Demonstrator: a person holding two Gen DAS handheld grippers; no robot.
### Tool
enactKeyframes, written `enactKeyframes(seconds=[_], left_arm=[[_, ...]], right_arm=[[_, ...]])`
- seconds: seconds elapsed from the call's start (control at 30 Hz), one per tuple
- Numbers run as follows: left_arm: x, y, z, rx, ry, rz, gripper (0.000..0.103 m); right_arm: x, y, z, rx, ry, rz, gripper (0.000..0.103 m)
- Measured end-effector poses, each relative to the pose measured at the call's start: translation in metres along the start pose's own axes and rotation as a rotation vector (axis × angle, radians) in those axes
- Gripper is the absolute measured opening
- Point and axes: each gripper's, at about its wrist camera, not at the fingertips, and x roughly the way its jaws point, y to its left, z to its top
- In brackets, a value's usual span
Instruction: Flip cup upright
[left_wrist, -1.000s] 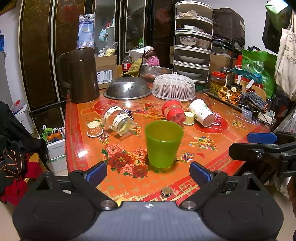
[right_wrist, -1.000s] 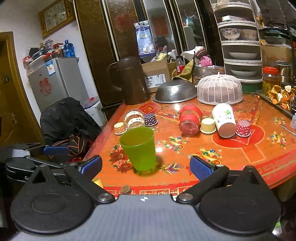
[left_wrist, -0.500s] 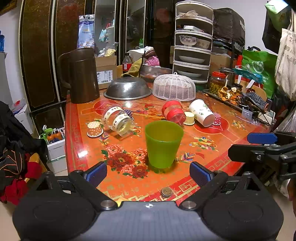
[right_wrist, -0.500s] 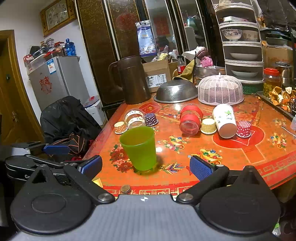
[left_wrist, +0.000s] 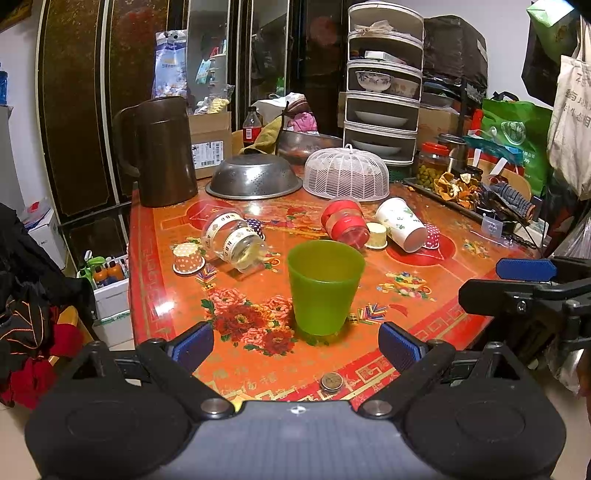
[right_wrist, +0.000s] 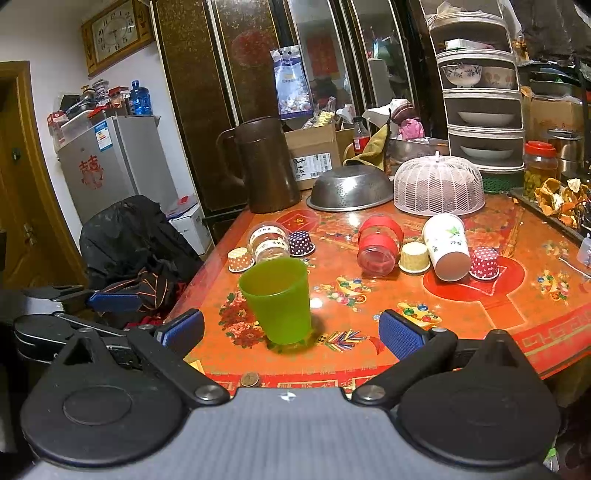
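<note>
- Your translucent green plastic cup (left_wrist: 325, 286) stands upright on the glossy floral table (left_wrist: 424, 325).
- Your left gripper (left_wrist: 295, 345) and right gripper (right_wrist: 291, 332) gape empty near it.
- Only the right view shows the wall clock (right_wrist: 115, 32).

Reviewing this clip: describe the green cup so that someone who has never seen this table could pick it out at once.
Start at the red floral table and look to its near edge, just beyond the coin. The green cup stands there upright, mouth up, apart from everything else. Unlike the white paper cup and the jars lying on their sides behind it, it is plain translucent lime green.
</note>
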Motion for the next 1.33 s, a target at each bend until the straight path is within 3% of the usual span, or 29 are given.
enactKeyframes(seconds=[1.33], left_arm=[[-0.0049,-0.0085,-0.0008,0.012,-0.027,0.002,0.097]], right_arm=[[-0.0052,-0.0015,0.003,-0.005,-0.015,-0.005,0.102]])
